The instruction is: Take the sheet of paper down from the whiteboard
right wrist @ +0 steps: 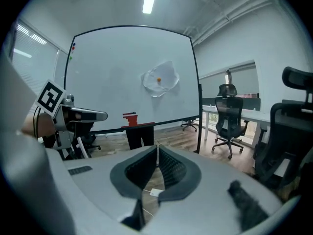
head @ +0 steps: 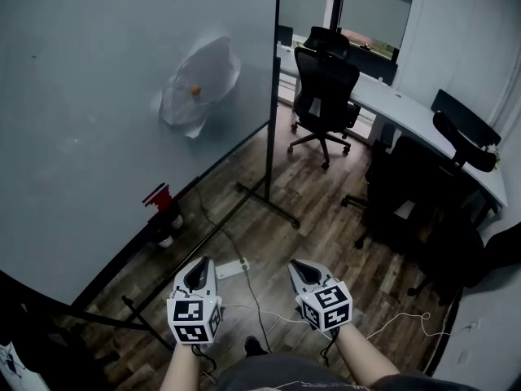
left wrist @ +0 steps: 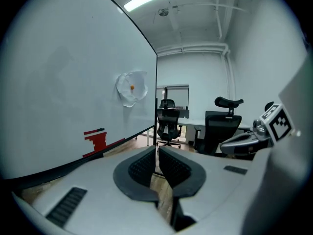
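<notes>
A crumpled white sheet of paper (head: 198,88) hangs on the whiteboard (head: 89,112), pinned by a small orange magnet (head: 195,91). The same sheet of paper (left wrist: 131,87) shows far ahead in the left gripper view, and the paper (right wrist: 160,78) is high on the board in the right gripper view. My left gripper (head: 198,270) and right gripper (head: 303,272) are held low and side by side, well short of the board. Both are shut with nothing between the jaws.
A red eraser (head: 157,195) sits on the board's lower tray, with small containers (head: 168,226) on the wood floor under it. The board's stand legs (head: 269,206) and cables (head: 244,275) cross the floor. Black office chairs (head: 324,96) and a long white desk (head: 407,108) stand on the right.
</notes>
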Action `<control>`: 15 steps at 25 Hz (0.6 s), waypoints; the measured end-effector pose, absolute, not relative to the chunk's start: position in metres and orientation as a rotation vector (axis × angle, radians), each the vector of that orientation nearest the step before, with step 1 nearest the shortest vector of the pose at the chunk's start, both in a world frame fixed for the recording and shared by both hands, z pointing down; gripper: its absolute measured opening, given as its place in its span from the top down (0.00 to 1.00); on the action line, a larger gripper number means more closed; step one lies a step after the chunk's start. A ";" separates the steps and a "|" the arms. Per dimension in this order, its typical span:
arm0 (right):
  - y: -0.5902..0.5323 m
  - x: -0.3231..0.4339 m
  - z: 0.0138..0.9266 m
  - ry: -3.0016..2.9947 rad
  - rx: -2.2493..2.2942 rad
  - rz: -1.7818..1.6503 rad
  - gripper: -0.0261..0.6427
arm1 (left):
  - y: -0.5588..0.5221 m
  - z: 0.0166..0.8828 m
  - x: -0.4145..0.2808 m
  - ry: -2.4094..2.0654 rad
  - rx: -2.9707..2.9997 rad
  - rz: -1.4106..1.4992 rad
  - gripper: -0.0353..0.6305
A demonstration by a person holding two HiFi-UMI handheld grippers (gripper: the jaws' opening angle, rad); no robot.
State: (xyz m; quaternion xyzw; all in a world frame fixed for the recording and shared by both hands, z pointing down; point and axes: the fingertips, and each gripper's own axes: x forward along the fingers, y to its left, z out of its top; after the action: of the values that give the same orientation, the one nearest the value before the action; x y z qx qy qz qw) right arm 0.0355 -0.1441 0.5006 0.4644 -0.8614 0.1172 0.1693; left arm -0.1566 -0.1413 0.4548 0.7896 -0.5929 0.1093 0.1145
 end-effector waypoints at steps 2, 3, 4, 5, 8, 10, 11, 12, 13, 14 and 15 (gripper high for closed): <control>-0.159 0.033 0.499 -2.446 1.336 0.317 0.92 | -0.154 0.454 -0.161 -1.737 2.324 0.306 0.90; -0.166 0.032 0.498 -2.447 1.352 0.310 0.92 | -0.161 0.455 -0.163 -1.736 2.327 0.302 0.90; -0.174 0.031 0.495 -2.448 1.368 0.307 0.92 | -0.168 0.456 -0.165 -1.735 2.327 0.302 0.90; -0.180 0.031 0.493 -2.450 1.381 0.308 0.92 | -0.174 0.457 -0.167 -1.734 2.326 0.305 0.90; -0.193 0.031 0.488 -2.455 1.381 0.312 0.92 | -0.186 0.456 -0.167 -1.731 2.321 0.304 0.90; -0.200 0.033 0.486 -2.459 1.370 0.306 0.92 | -0.191 0.454 -0.165 -1.738 2.320 0.298 0.90; -0.206 0.035 0.486 -2.461 1.372 0.304 0.92 | -0.195 0.454 -0.165 -1.744 2.316 0.297 0.90; -0.214 0.036 0.487 -2.466 1.374 0.306 0.92 | -0.201 0.455 -0.164 -1.752 2.308 0.298 0.90; -0.223 0.036 0.488 -2.475 1.372 0.311 0.92 | -0.206 0.456 -0.164 -1.761 2.297 0.300 0.90; -0.232 0.035 0.489 -2.489 1.361 0.315 0.92 | -0.212 0.459 -0.165 -1.773 2.284 0.304 0.90; -0.242 0.032 0.491 -2.505 1.341 0.318 0.92 | -0.218 0.460 -0.166 -1.791 2.268 0.310 0.90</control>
State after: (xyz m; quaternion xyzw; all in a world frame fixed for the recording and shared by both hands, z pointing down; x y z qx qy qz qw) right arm 0.0324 -0.2419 0.4913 0.4645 -0.8674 0.1101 0.1407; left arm -0.1661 -0.2179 0.4604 0.7750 -0.6119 0.1060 0.1174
